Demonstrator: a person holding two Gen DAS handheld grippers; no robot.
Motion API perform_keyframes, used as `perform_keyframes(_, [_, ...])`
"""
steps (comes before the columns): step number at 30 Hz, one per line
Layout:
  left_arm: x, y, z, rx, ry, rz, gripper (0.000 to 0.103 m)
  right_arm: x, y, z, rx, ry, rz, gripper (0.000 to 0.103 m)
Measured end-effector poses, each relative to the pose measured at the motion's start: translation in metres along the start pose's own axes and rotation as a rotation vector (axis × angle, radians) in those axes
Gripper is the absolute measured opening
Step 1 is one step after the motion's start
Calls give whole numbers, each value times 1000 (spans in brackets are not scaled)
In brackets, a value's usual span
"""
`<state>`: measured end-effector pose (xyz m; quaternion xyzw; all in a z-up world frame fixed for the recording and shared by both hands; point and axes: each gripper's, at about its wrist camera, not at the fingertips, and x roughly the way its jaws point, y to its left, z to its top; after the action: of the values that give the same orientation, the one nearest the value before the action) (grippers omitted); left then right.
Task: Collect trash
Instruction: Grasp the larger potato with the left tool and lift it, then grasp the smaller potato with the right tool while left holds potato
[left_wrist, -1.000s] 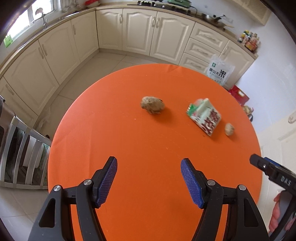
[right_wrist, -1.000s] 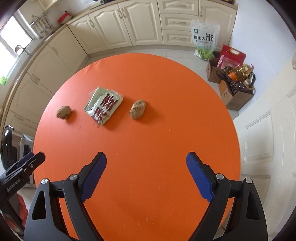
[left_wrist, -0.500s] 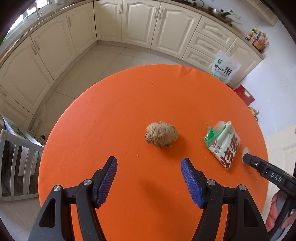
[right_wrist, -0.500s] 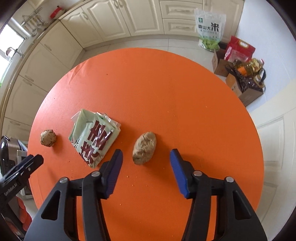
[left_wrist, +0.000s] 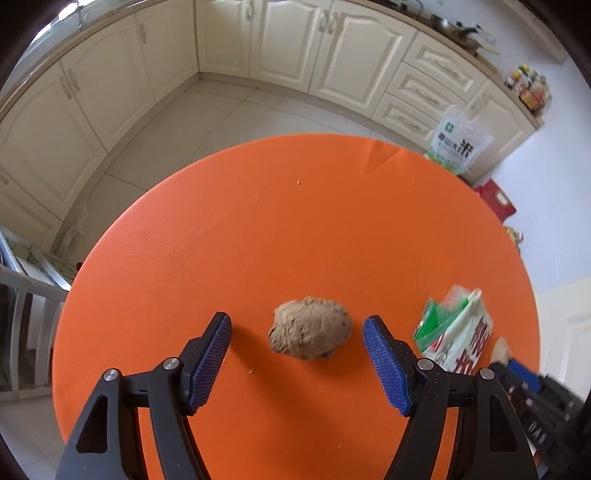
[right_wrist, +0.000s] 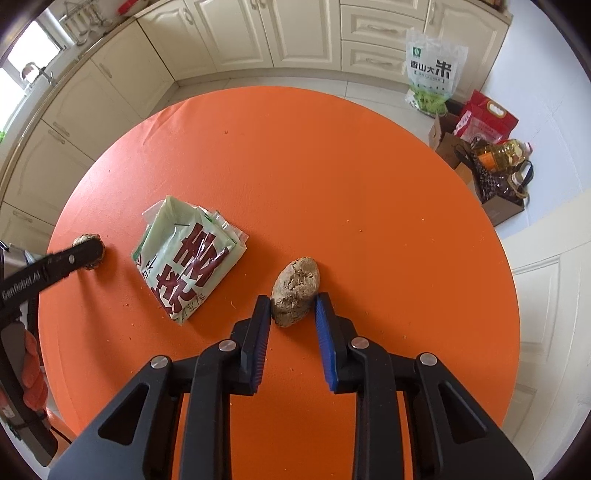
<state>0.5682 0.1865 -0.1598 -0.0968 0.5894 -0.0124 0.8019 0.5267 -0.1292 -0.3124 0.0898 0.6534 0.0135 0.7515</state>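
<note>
Though lumpy, brown crumpled wad (right_wrist: 295, 291)

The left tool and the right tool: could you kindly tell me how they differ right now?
The left tool is wide open, its pads clear of the round lump between them; the right tool is closed onto the oval lump, pads seemingly touching its sides. The wrapper lies to the right of the left tool but to the left of the right tool. Both have blue pads and sit over the orange table.
</note>
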Motion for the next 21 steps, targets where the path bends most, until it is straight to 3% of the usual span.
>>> perform_keyframes(1, [3,-2,0,6,-8,12,66,0,0,0,-3,-1,-1,25])
perform_keyframes(3, [5,-9,-5,60,-25,36,49,0,0,-1,-1,-1,5,25])
perform_keyframes(5, [7,-13,-10,65,-26,5,40,-1,-1,-1,4,0,12,25])
perform_keyframes(21, [-3,-49,-45,122,-45,62,39,-8,-3,-11,1,8,18,24])
